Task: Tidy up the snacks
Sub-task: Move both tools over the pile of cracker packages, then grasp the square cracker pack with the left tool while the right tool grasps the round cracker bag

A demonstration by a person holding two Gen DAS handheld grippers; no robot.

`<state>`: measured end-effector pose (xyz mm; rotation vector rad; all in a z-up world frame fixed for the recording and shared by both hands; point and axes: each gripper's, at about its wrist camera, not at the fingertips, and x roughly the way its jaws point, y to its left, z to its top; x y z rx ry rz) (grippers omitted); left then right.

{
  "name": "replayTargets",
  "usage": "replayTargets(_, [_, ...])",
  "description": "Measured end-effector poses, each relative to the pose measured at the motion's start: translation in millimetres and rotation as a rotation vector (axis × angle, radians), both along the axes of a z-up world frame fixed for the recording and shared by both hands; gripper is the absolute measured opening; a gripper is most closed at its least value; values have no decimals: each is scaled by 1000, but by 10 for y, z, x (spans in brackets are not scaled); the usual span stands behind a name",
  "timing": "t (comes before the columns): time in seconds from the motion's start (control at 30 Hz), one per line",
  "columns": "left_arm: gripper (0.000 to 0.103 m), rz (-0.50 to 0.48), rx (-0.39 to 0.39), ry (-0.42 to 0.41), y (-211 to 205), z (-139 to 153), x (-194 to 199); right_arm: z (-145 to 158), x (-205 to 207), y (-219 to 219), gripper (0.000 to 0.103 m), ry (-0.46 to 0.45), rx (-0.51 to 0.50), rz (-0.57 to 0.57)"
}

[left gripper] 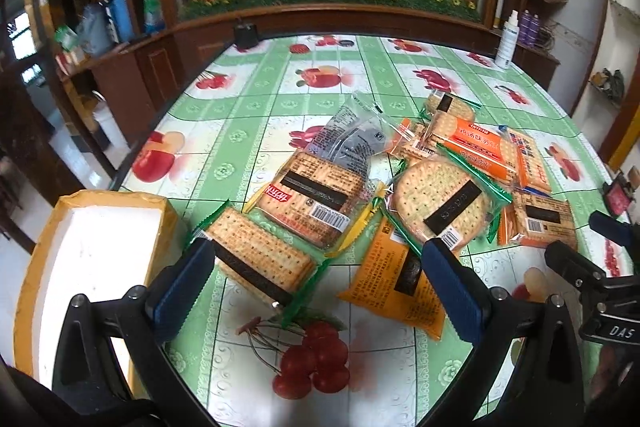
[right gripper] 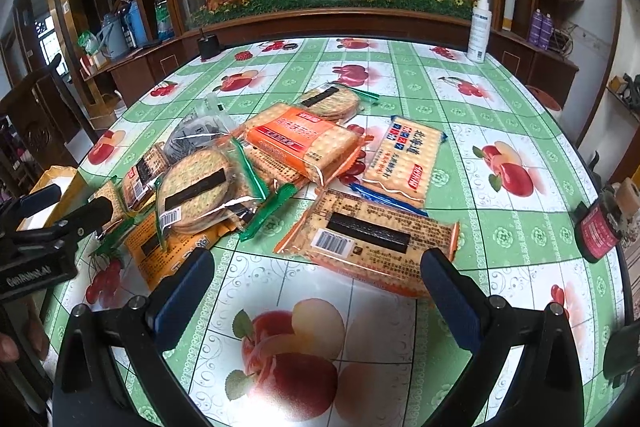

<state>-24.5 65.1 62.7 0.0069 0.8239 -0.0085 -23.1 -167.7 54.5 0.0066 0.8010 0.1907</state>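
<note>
Several wrapped cracker packs lie in a loose pile on the fruit-print tablecloth (left gripper: 256, 99). My left gripper (left gripper: 318, 251) is open and hovers low over the near side of the pile. A green-edged rectangular cracker pack (left gripper: 256, 259) lies by its left finger and an orange pack (left gripper: 396, 275) by its right finger. A round cracker pack (left gripper: 440, 203) sits just beyond. My right gripper (right gripper: 318, 259) is open too, with an orange-edged barcode pack (right gripper: 372, 239) right in front of its fingertips. Neither gripper holds anything.
A tape-edged cardboard box (left gripper: 80, 259) with a white inside stands at the table's left edge. At the back stand a white spray bottle (right gripper: 480, 27) and a small black holder (right gripper: 208, 45). A red can (right gripper: 600, 227) sits at the right edge. A wooden cabinet runs behind the table.
</note>
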Motion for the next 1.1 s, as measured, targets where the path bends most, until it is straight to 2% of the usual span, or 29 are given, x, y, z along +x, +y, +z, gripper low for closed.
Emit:
replayTargets(0.2, [103,-82,-1,128,58,-58,243,14,48,52,103,-5,9,17])
replayTargets(0.33, [103,-139,32,240,68,-147,455,3,83,79,103,3,25,33])
replayTargets(0.43, [103,-166,22,269,88,-159,590,0,96,109,103,3,28,46])
replayTargets(0.5, [103,-183,57,300,61,-220,711,-3,113,127,103,6,33,50])
replayTargets(0.6, [103,-221,79,318,23,-282,848,-9,120,162,103,10,33,57])
replayTargets(0.9, [102,-347,23,338,26,-415,1084,-41,189,231,103,37,22,50])
replayTargets(0.97, [94,-357,11,338,64,-408,1096,-51,219,253,103,51,40,51])
replayTargets(1.07, [89,-382,50,332,79,-409,1079,-57,254,294,103,67,55,47])
replayTargets(1.1, [82,-384,68,327,90,-408,1074,-55,261,314,103,67,54,48])
